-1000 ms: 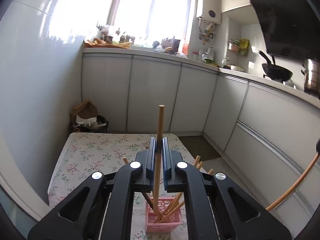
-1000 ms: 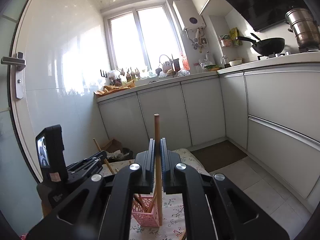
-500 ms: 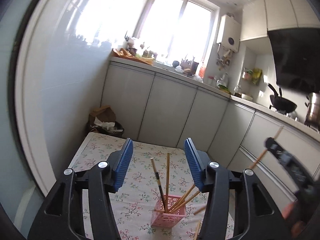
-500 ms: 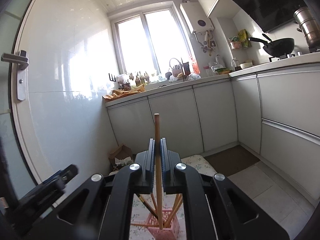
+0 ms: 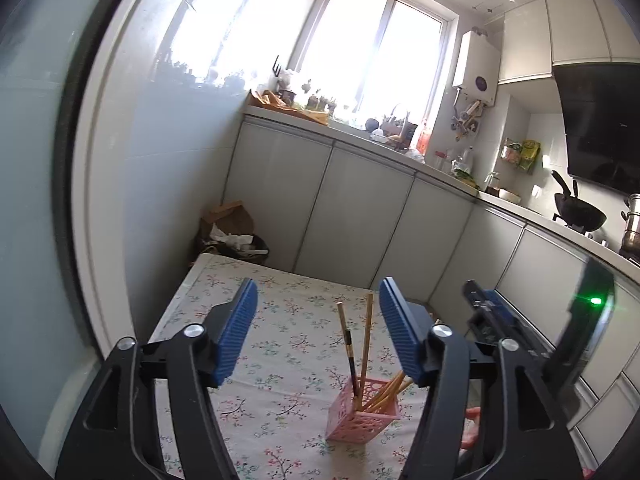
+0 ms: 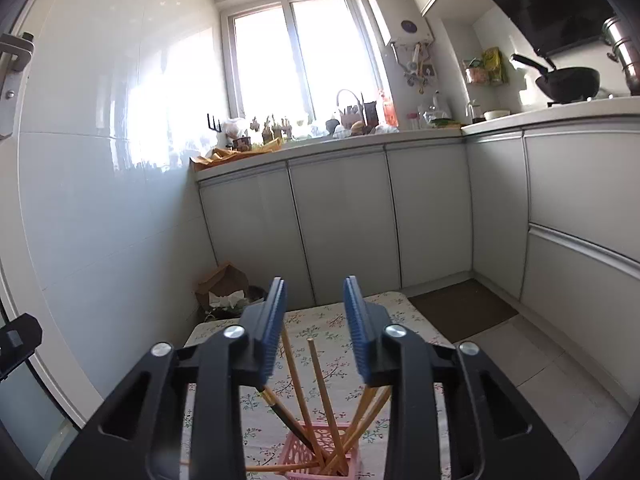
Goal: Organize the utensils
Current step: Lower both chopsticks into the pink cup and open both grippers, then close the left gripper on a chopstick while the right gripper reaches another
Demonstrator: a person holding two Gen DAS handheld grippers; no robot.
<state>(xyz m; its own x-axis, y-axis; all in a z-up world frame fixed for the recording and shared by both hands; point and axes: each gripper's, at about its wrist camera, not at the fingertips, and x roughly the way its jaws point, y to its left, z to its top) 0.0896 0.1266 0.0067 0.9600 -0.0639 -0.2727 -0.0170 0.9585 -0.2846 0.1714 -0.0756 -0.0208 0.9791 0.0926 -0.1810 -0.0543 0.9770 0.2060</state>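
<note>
A pink lattice holder point(image 5: 362, 414) stands on the floral tablecloth point(image 5: 280, 328) and holds several wooden chopsticks point(image 5: 365, 344). My left gripper point(image 5: 316, 324) is open and empty, raised above and behind the holder. My right gripper point(image 6: 314, 320) is open and empty, just above the holder point(image 6: 320, 456); the chopsticks point(image 6: 320, 380) stand between its fingers without being held. The right gripper also shows at the right of the left wrist view point(image 5: 488, 312).
White cabinets point(image 5: 352, 216) run along the far side and right. A cluttered counter lies under the window point(image 6: 304, 40). A cardboard box with rubbish point(image 5: 230, 226) sits on the floor beyond the table. A wok point(image 6: 568, 80) is on the stove at right.
Both grippers held a chopstick a second ago. The left one opened first and pulled back; the right one has now opened, and its chopstick stands in the holder.
</note>
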